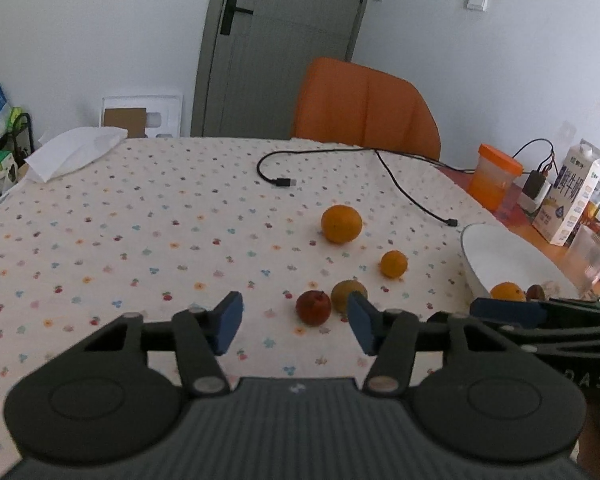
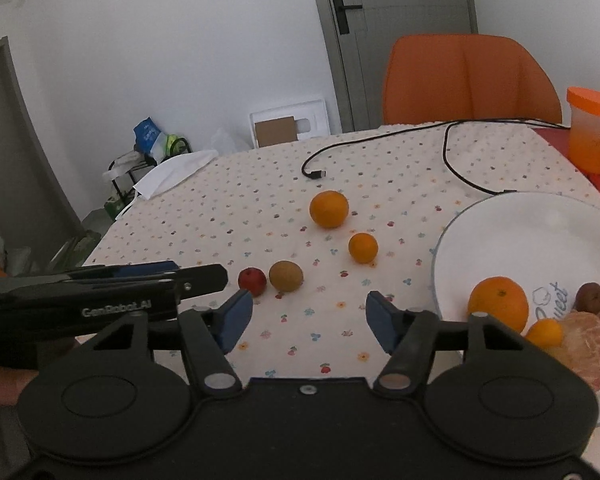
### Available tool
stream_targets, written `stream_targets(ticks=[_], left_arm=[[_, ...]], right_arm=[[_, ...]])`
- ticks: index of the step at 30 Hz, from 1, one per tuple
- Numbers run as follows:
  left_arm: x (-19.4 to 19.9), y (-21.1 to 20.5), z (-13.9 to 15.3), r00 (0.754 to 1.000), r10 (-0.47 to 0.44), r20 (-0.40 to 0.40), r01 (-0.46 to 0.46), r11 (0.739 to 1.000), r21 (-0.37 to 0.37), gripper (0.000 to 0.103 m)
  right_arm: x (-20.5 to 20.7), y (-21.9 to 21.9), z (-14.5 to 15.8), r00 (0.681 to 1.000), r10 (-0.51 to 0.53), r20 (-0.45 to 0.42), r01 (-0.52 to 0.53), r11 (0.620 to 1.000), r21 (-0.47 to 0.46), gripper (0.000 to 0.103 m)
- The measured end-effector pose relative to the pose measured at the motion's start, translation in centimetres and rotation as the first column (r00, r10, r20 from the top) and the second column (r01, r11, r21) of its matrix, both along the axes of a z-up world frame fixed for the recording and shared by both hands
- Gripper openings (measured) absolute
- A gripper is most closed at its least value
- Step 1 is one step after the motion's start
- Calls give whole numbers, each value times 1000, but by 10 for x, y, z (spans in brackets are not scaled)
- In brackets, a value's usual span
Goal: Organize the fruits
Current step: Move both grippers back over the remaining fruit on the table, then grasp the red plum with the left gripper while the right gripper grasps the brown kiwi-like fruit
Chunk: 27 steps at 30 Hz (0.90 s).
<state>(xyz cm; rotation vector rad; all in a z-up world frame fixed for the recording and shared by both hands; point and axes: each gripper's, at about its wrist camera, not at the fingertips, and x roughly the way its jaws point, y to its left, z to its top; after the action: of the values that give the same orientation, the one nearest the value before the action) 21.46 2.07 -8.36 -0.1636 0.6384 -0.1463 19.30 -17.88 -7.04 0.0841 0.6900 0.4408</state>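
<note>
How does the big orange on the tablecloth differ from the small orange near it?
The big orange is clearly larger than the small orange. The big orange lies farther from the white bowl, closer to the black cable; the small orange lies nearer the bowl and the grippers. Both are round, orange, resting on the tablecloth, apart from each other and untouched.

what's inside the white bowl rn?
In the bowl: a large orange, a small orange, a brown fruit and peeled citrus segments. The right gripper's body covers the bowl's near edge, so anything there is hidden.
</note>
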Motion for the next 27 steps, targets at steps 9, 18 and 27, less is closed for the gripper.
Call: stream_targets(ticks=[9,18,27], left_arm=[[20,-13,-16,999,-24,-36,24,1000,7,44],[23,-4,-18,999,2,-35,-3,1000,-25,21],[12,14,-11,998,47,-30,-48,999,-25,21]], right_arm=[[15,-4,-7,1000,0,-23,0,1000,5,58],[28,8,-11,999,18,-39,-18,1000,-2,56],[43,29,-17,997,39,-63,-40,999,-15,49]])
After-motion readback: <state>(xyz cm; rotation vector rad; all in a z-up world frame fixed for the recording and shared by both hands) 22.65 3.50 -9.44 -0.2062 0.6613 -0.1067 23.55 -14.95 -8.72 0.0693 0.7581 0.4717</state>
